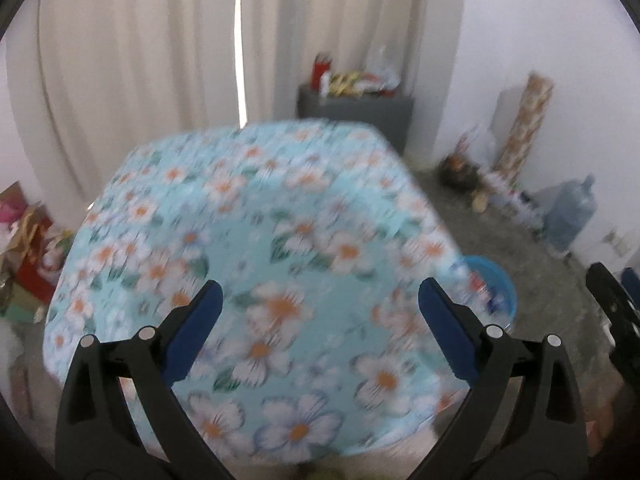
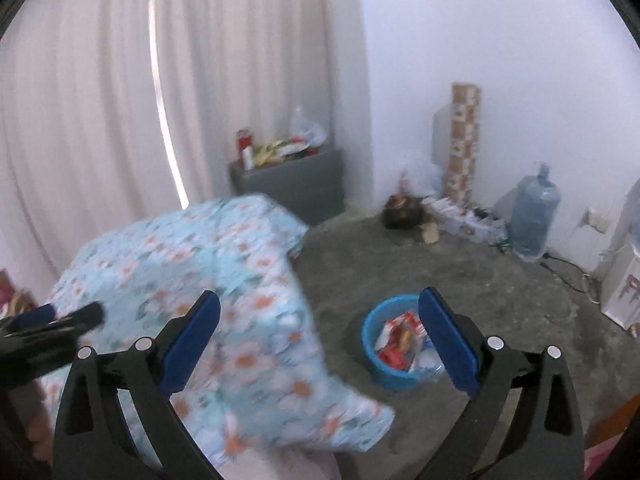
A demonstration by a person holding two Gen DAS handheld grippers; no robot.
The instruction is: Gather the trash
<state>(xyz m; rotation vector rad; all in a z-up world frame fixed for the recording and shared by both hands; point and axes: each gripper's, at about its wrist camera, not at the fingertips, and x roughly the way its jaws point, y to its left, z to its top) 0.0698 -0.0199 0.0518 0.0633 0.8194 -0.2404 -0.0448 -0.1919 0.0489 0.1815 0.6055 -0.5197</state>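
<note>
A blue plastic basin [image 2: 386,372] stands on the grey floor right of the table, holding red and white wrappers [image 2: 400,338] and clear plastic. In the left wrist view only its rim [image 1: 502,284] peeks past the table's right edge. A table with a light-blue flowered cloth [image 1: 256,240] fills the left wrist view; no trash shows on it. My left gripper [image 1: 320,320] is open and empty above the cloth. My right gripper [image 2: 320,332] is open and empty, held above the table's right edge [image 2: 296,304] and the basin. Both views are motion-blurred.
A grey cabinet [image 2: 296,184] with snack packets and a red bottle stands by the cream curtain [image 2: 120,100]. A patterned roll [image 2: 464,140], a bag, boxes and a big water bottle [image 2: 534,216] line the right wall. Gift bags [image 1: 28,248] lie at left.
</note>
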